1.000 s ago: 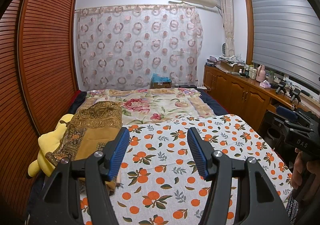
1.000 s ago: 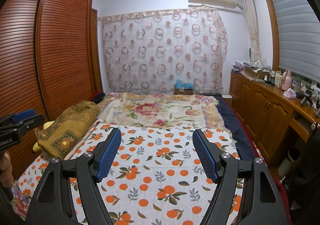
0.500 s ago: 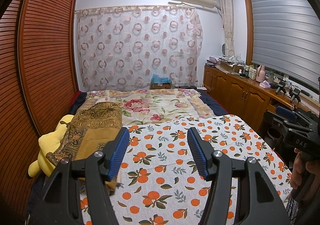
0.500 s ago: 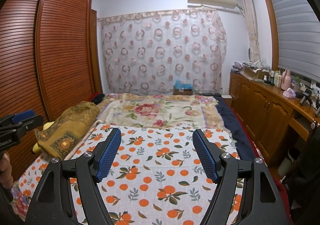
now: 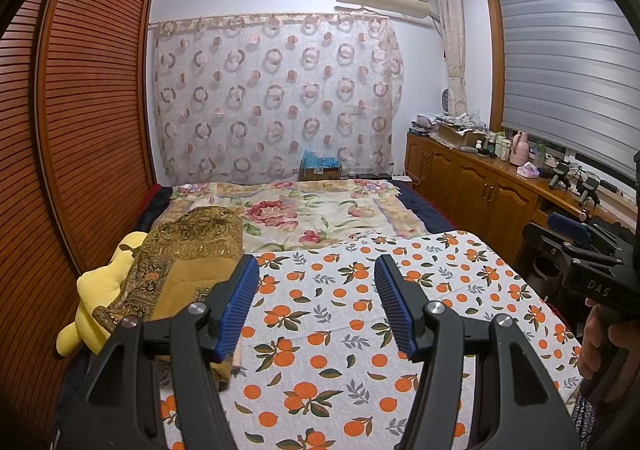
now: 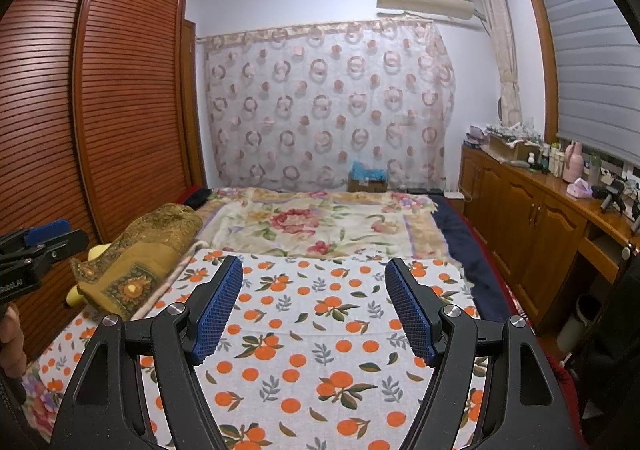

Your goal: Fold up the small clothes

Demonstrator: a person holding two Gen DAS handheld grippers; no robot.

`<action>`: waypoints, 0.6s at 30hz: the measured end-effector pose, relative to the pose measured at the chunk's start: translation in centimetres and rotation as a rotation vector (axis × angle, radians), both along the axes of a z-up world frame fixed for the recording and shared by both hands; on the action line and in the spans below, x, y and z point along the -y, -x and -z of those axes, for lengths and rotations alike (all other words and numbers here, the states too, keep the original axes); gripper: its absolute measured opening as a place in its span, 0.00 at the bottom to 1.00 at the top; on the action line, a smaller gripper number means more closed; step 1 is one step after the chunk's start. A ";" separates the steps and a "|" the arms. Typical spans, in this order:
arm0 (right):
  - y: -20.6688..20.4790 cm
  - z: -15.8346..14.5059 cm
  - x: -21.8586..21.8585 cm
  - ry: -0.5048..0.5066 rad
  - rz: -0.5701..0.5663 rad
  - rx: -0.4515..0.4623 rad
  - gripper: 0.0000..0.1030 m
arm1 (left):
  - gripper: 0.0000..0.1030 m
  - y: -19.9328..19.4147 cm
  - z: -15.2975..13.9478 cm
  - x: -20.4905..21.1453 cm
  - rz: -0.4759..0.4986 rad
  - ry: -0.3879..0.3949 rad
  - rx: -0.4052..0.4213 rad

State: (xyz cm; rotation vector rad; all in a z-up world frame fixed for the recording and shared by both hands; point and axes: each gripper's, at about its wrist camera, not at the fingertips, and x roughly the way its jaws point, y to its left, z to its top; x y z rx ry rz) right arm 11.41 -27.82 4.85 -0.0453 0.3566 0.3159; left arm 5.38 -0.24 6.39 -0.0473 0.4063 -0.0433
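Nothing had moved since the frame a second earlier: you held both tools level and still above the bed. Your left gripper (image 5: 316,302) stood with its blue ribbed pads spread and empty; your right gripper (image 6: 314,306) likewise hung parted, pinching nothing, over the white bedspread printed with oranges and leaves (image 6: 320,330). No small garment lay between either pair of jaws. The likeliest piece to fold was the mustard-gold cloth with ornate brown patterned borders (image 5: 188,262), heaped at the bed's left edge just beside your left tool and resting partly on a yellow plush toy (image 5: 96,290). It looked soft, light and limp, so it would probably sag and slide rather than keep shape; a pinch on a bordered hem or corner seemed the safest hold, one tool per corner. Farther off lay a cream floral blanket (image 6: 312,222), then a sheer curtain with pink rings (image 5: 276,98) along the far wall.
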 end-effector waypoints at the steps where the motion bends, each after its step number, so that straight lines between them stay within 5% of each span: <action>1: 0.0 0.0 0.0 0.000 0.000 0.000 0.73 | 0.58 0.0 0.0 0.0 0.000 0.000 0.000; 18: 0.2 -0.2 -0.1 0.002 0.005 0.000 0.73 | 0.58 0.2 -0.1 0.1 0.003 0.001 -0.001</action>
